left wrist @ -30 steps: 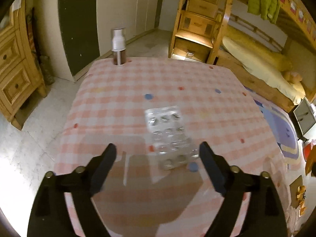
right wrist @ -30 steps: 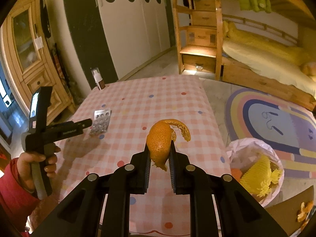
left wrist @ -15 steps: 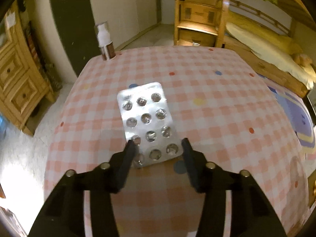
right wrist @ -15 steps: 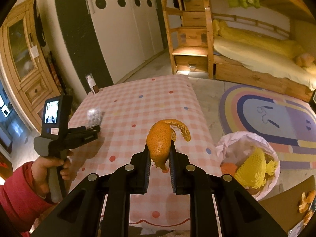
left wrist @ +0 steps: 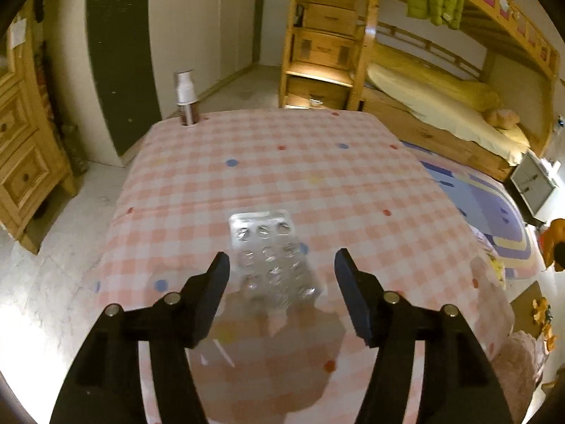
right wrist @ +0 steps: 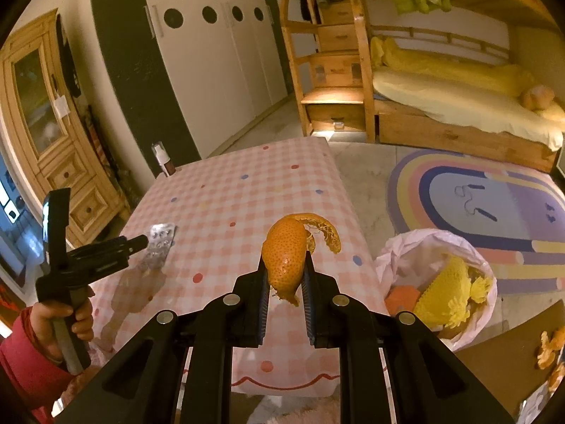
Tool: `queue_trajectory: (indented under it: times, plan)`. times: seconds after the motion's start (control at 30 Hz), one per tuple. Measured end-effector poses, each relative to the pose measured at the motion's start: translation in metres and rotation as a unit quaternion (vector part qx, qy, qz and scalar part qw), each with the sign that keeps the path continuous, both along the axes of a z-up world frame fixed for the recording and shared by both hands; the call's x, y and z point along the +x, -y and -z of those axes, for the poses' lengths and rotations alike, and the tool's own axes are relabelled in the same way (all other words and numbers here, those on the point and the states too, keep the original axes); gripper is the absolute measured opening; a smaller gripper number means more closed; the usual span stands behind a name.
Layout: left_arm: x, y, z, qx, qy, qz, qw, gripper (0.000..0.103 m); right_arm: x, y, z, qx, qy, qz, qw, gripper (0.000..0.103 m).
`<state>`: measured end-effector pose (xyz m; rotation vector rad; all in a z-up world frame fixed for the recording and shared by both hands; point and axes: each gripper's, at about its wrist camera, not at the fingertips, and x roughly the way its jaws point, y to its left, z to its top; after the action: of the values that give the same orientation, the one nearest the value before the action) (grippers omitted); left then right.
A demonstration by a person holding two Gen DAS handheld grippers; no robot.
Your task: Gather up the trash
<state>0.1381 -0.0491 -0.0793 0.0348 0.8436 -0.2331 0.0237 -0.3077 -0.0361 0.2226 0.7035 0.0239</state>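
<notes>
An empty silver blister pack (left wrist: 273, 258) lies on the pink checked tablecloth (left wrist: 282, 169). My left gripper (left wrist: 280, 275) is open, its fingers on either side of the pack's near end, not touching it. The pack also shows in the right wrist view (right wrist: 159, 243) in front of the left gripper (right wrist: 136, 243). My right gripper (right wrist: 286, 275) is shut on an orange peel (right wrist: 286, 258) and holds it above the table's near right edge. A pink trash bag (right wrist: 438, 275) with yellow and orange trash stands open on the floor to the right.
A small pump bottle (left wrist: 186, 99) stands at the table's far left corner. A wooden cabinet (right wrist: 53, 141) is at the left, a bunk bed with wooden stairs (right wrist: 335, 70) behind. A rainbow rug (right wrist: 494, 205) lies right of the table. Peel bits (right wrist: 549, 349) lie on cardboard.
My left gripper has opened wider and drawn back a little; the blister pack lies flat between its fingers. My right gripper still holds the peel, now nearer the bag side.
</notes>
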Motion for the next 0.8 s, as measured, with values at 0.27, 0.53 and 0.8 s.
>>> queue_trajectory:
  times: [0.27, 0.53, 0.8]
  plan:
    - [-0.002, 0.005, 0.021, 0.046, -0.020, -0.018, 0.9986, 0.082, -0.003, 0.001, 0.000, 0.004, 0.002, -0.004, 1.000, 0.017]
    - [0.005, 0.015, 0.039, 0.074, -0.021, -0.025, 0.9968, 0.076, -0.003, 0.004, 0.000, 0.004, 0.001, 0.003, 1.000, 0.017]
    - [0.002, 0.014, 0.038, 0.051, -0.020, -0.018, 0.9984, 0.054, -0.006, 0.004, 0.000, 0.003, 0.000, 0.003, 1.000, 0.017]
